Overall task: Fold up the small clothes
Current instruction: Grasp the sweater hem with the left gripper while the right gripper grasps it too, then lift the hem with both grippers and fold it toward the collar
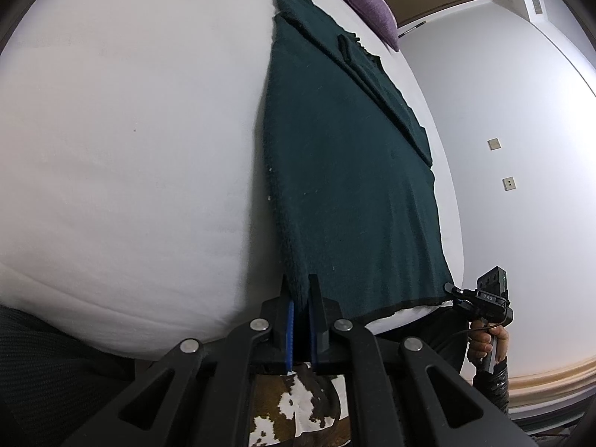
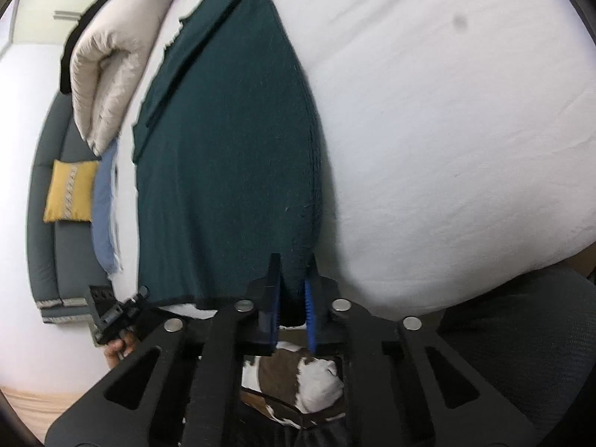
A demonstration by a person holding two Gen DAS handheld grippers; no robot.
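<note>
Left wrist view: the dark green garment (image 1: 335,156) lies lengthwise on the white bed (image 1: 130,130), already folded into a long narrow panel with its sleeve laid over the top near the far end. The left gripper (image 1: 301,290) has its fingers (image 1: 288,309) drawn narrow, with the near left corner of the hem pinched between the blue pads. At the opposite hem corner the right gripper (image 1: 456,292) is seen from outside, its tip touching the cloth; from here I cannot tell how firmly it bites. The main risk, as I judge it, is uneven lifting: if one corner rises or travels faster than the other, the hem will skew and the sleeve on top may slide off, spoiling the fold. A shallow pinch on thick knit could also slip free halfway through.

Right wrist view: the right gripper (image 2: 294,287) is nearly closed, its fingers (image 2: 310,309) clamped on the hem corner of the garment (image 2: 223,149), which bulges between the pads. The left gripper (image 2: 139,296) sits at the other corner, near the bed (image 2: 447,130) edge. The grip here looks to take only the very edge of the cloth, so a quick pull might strip it out. A purple pillow (image 1: 367,5) and beige bedding (image 2: 104,85) lie near the garment's far end and could get in the way of the folded half.
</note>
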